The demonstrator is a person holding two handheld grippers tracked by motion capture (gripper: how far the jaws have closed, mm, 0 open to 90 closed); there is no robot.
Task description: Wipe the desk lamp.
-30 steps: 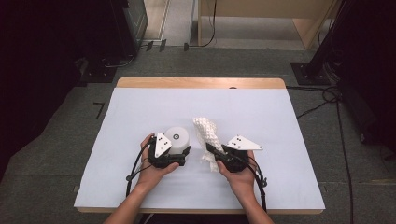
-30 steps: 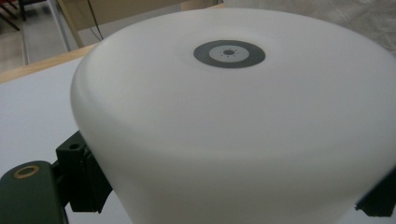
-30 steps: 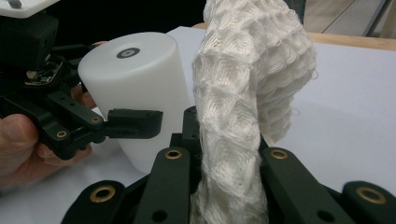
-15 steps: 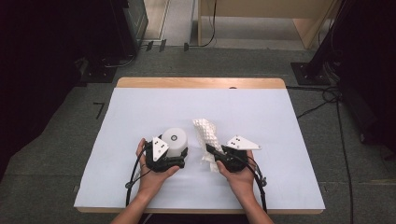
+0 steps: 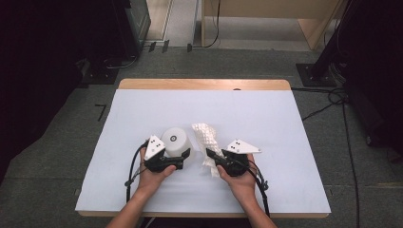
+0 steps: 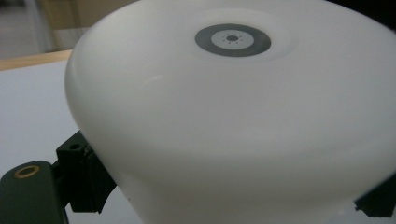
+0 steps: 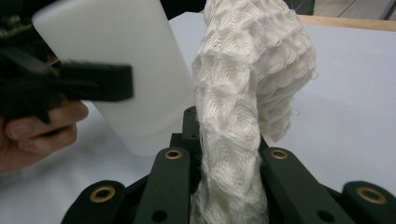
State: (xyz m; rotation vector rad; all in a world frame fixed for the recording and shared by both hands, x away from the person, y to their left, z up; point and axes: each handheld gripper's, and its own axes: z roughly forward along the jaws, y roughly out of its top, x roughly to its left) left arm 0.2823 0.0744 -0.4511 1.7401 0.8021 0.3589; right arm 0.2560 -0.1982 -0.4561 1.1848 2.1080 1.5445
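A white cup (image 5: 175,141) stands upside down on the table, its base with a grey ring mark (image 6: 232,39) facing up. My left gripper (image 5: 180,154) grips its lower wall from the near side. Its jaws have just been closing, and the cup sits between them with a pad (image 7: 95,81) pressed on its side. A white waffle-knit cloth (image 5: 205,135) rises in a bunched strip just right of the cup. My right gripper (image 5: 211,154) is shut on the cloth's near end (image 7: 229,186), and the cloth (image 7: 252,70) arches up and away from the jaws.
The table is covered by a pale sheet (image 5: 285,123) with a wooden edge (image 5: 204,84) at the far side. Grey floor surrounds it, with cables (image 5: 332,97) and a stand base (image 5: 316,73) at the right and dark equipment at the far left.
The left hand and gripper have shifted slightly left and toward me, and the cup has moved a little left with them. The right gripper and the cloth have stayed put.
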